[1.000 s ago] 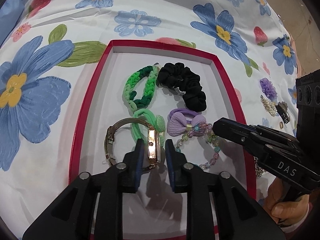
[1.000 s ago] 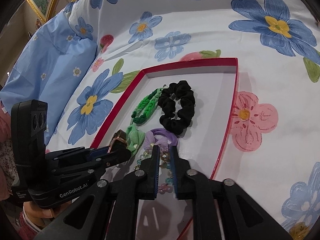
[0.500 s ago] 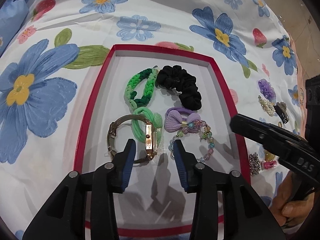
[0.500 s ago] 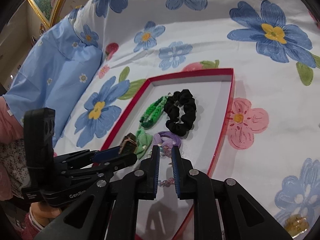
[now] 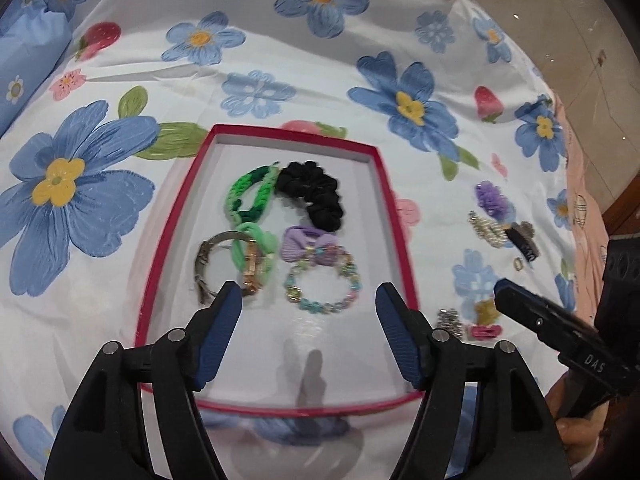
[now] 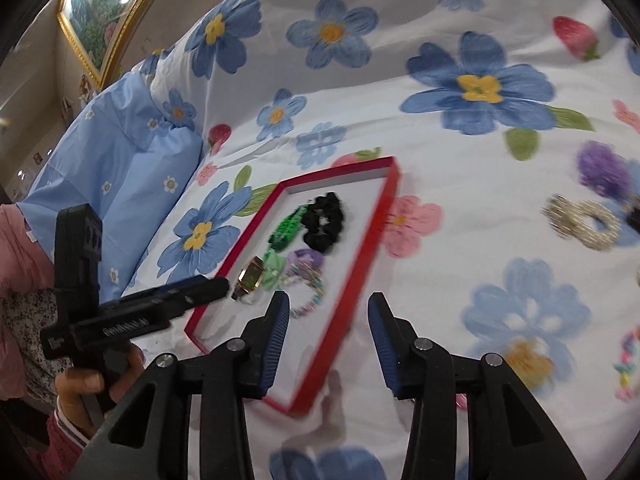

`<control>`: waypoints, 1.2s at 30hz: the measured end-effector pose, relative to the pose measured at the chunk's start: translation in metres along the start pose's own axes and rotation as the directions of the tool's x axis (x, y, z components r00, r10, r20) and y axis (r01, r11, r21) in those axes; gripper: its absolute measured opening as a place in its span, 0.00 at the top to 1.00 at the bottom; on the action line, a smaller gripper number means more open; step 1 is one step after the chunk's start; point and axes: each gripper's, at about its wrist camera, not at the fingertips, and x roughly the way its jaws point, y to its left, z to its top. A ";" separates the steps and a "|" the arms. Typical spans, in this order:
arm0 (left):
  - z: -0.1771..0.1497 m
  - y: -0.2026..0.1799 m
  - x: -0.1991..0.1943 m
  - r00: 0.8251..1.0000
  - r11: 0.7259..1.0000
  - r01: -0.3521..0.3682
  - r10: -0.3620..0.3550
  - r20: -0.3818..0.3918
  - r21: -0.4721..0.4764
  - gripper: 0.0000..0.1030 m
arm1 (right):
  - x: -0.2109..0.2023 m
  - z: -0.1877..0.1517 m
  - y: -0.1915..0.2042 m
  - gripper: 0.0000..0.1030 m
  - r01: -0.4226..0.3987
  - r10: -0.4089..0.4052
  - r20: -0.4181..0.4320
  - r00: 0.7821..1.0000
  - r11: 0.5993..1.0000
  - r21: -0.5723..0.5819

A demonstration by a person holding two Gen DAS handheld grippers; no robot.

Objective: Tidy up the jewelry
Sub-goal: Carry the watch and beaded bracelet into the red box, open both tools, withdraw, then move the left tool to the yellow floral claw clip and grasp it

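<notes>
Your red-rimmed tray (image 5: 172, 216) lies on the floral bedsheet (image 5: 360, 32) and holds 6 pieces: 1 green braided band (image 5: 250, 196), 1 black scrunchie (image 5: 316, 196), 1 light-green hair tie (image 5: 260, 240), 1 purple bow tie (image 5: 308, 242), 1 pastel bead bracelet (image 5: 322, 284) and 1 metal-strap watch (image 5: 224, 264), whose case overlaps the light-green tie. The bow touches the bracelet's far edge. Your left gripper (image 5: 308, 304) hangs above the tray's near half, its 2 blue-padded fingers spread wide and holding nothing. Your right gripper (image 6: 328, 320) is likewise spread and empty, poised over the tray's right rim; in the left view it sits to the right of the tray. Outside the tray, on the sheet to the right, you can see 1 purple fluffy scrunchie (image 6: 604, 172), 1 pearl-studded ring-shaped piece (image 6: 580, 222), 1 dark claw clip (image 5: 522, 238) and several smaller items too blurred to name or count.
</notes>
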 end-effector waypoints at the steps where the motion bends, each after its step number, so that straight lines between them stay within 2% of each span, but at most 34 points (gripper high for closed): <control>1: -0.001 -0.004 -0.002 1.000 1.000 0.007 -0.007 0.002 0.003 0.33 | -0.008 -0.003 -0.004 0.58 0.008 -0.008 0.008 1.000 1.000 0.008; 6: -0.009 -0.023 -0.011 0.999 0.999 0.031 -0.031 0.009 0.019 0.32 | -0.046 -0.017 -0.026 0.51 0.058 -0.060 0.048 0.997 0.997 0.051; 19: -0.027 -0.086 -0.004 0.994 0.988 0.105 -0.101 -0.041 0.114 0.31 | -0.115 -0.055 -0.093 0.51 0.193 -0.209 0.078 0.975 0.965 0.179; 29: -0.035 -0.135 0.010 0.988 0.961 0.141 -0.122 -0.096 0.236 0.31 | -0.137 -0.072 -0.132 0.51 0.251 -0.278 0.076 0.957 0.933 0.259; 36: -0.036 -0.164 0.026 0.976 0.940 0.186 -0.145 -0.161 0.286 0.28 | -0.135 -0.072 -0.142 0.51 0.251 -0.278 0.068 0.958 0.929 0.270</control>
